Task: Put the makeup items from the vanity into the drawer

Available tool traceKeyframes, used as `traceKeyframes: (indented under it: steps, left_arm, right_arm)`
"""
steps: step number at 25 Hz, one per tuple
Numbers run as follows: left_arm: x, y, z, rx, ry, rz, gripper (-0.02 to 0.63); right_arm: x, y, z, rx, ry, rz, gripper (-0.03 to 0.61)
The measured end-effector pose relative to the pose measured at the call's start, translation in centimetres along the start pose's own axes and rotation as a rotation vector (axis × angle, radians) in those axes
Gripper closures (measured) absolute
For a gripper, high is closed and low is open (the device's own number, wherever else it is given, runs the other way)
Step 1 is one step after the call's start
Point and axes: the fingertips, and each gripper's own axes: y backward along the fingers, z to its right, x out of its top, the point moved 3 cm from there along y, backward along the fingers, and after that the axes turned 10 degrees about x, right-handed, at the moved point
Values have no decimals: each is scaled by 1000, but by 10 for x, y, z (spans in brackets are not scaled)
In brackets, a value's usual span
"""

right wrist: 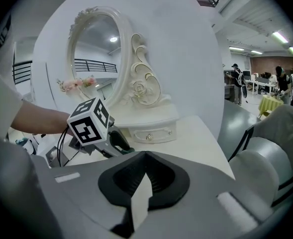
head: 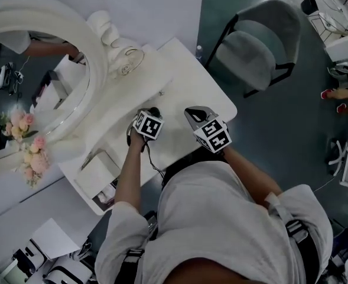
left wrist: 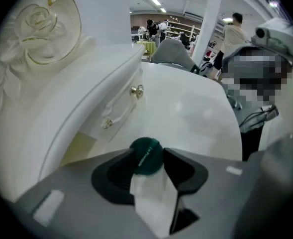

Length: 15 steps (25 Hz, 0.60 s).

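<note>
A small round dark-green makeup item (left wrist: 145, 159) sits between the fingertips of my left gripper (left wrist: 147, 151), and both jaws touch its sides. That gripper (head: 152, 112) hovers over the white vanity top (head: 191, 87), in front of the small drawer with a gold knob (left wrist: 136, 90). The right gripper view shows the same green item (right wrist: 117, 143) at the left gripper's tip. My right gripper (right wrist: 146, 158) is shut with nothing in it, just right of the left one (head: 192, 113). A larger vanity drawer (head: 97, 173) stands pulled out at lower left, with things inside it.
An oval mirror in an ornate white frame (head: 32, 87) rises at the back left, with pink flowers (head: 32, 152) beside it. A grey chair (head: 256, 46) stands past the vanity's right end. Cables hang from my left gripper.
</note>
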Motion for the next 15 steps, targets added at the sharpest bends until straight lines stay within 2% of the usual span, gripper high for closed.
traceKeyframes:
  steps: [1,2,3,15]
  left_arm:
    - [1,1,-2,14,0,4,454]
    - [1,2,-5,34,1,10,545]
    - [1,4,-7,53,3,16,568]
    - [-19,61,-6,132,74,118,569]
  right_arm:
    - [2,0,1,0,3,2,580]
    - [4,0,1,1,6,4,580]
    - [7,-1,0,4,10,6,580]
    - [28,-33,-42,123,100,-13,580]
